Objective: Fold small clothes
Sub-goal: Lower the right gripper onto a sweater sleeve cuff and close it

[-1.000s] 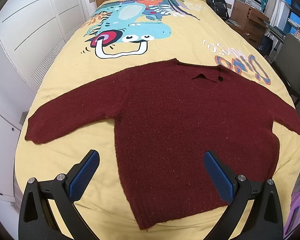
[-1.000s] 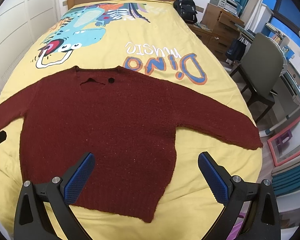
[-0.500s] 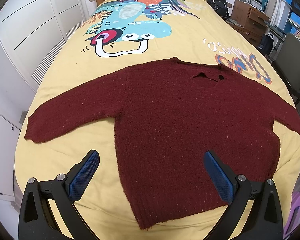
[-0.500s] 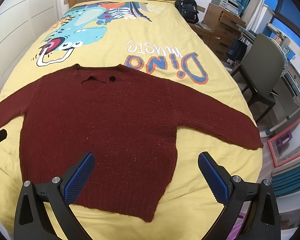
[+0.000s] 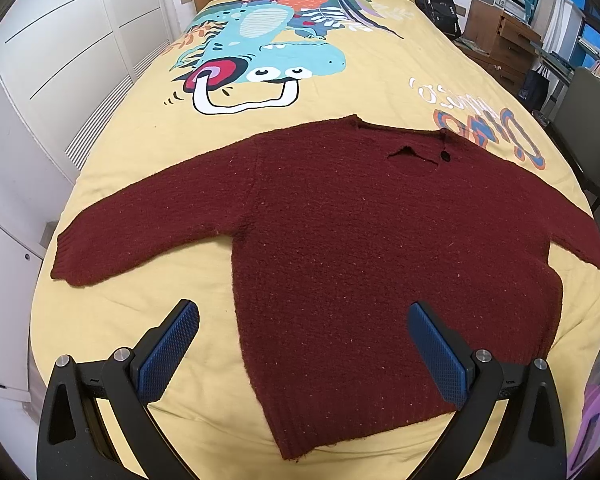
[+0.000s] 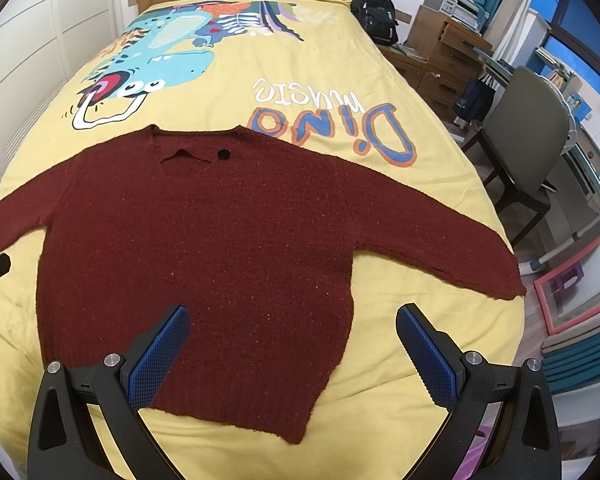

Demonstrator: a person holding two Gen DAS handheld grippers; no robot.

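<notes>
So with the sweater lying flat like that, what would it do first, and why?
Probably lower the left gripper to the left cuff to fold that sleeve inward. The sweater lies spread flat on the bed, sleeves out, and both grippers are open and empty; the right gripper holds nothing.

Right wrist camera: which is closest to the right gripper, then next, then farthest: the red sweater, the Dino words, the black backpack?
1. red sweater, spread flat just ahead
2. Dino words, beyond the sweater's collar, slightly right
3. black backpack, far right by the headboard
</notes>
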